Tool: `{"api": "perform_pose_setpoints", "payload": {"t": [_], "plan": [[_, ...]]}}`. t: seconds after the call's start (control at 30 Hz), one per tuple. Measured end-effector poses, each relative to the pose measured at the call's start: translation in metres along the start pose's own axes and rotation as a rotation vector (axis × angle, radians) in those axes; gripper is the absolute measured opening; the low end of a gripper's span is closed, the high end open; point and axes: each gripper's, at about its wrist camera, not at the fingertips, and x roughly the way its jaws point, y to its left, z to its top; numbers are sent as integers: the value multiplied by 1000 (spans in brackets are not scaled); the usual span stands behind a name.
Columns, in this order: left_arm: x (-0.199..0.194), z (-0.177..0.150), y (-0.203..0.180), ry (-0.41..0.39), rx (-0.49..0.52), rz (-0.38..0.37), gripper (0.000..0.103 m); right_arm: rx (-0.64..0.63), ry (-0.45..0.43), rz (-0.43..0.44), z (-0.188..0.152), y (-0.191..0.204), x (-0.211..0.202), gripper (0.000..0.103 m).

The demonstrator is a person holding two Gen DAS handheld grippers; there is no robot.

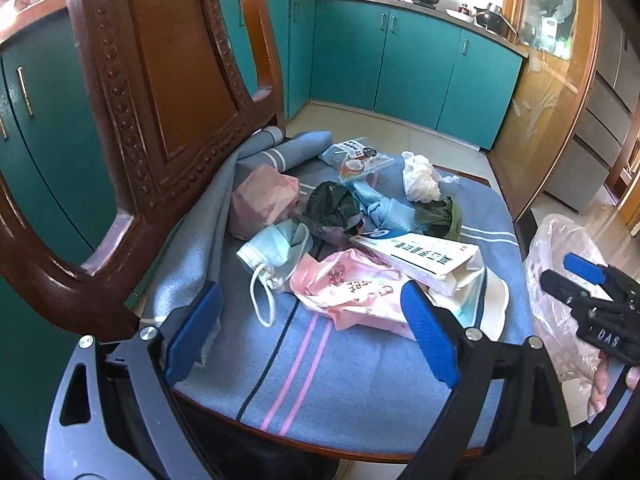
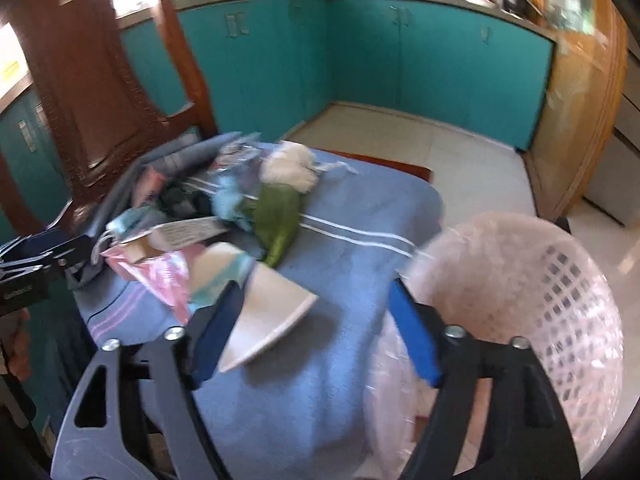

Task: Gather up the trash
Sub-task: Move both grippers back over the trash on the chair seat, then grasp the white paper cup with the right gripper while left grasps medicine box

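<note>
A heap of trash lies on the blue cloth (image 1: 320, 380) over a chair seat. It holds a face mask (image 1: 276, 252), a pink wrapper (image 1: 352, 288), a white carton (image 1: 424, 256), a black bag (image 1: 332, 208), a white tissue wad (image 1: 420, 180), a green leaf (image 2: 280, 212) and a flattened paper cup (image 2: 272, 316). My left gripper (image 1: 308, 300) hangs open just above the pink wrapper, with nothing held. My right gripper (image 2: 316, 292) is open too. Its left finger is beside the paper cup and its right finger is near the pink basket (image 2: 560, 280).
The pink lattice basket, lined with a thin plastic bag (image 1: 560, 264), stands on the floor to the right of the chair. The carved wooden chair back (image 1: 160, 80) rises at the left. Teal cabinets (image 1: 400, 60) and pale floor tiles lie beyond.
</note>
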Motion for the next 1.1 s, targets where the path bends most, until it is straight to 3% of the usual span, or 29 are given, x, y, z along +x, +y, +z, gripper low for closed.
{"api": "perform_pose_setpoints", "payload": {"t": [0.27,0.4,0.63,0.9,1.1], "plan": [[-12,-2,0,0,7,-3,93,-147,101,-45,-6,45,57,83],[-15,-4,2,3,9,-5,94,-169,132,-25,-11,53,74,86],[-13,-7,8,17,-10,3,94,-122,173,4,-16,47,77,87],[-6,-10,13,30,-27,8,94,-61,172,-43,-18,28,68,87],[-2,-11,13,39,-33,9,94,-148,158,4,-23,49,62,87]]}}
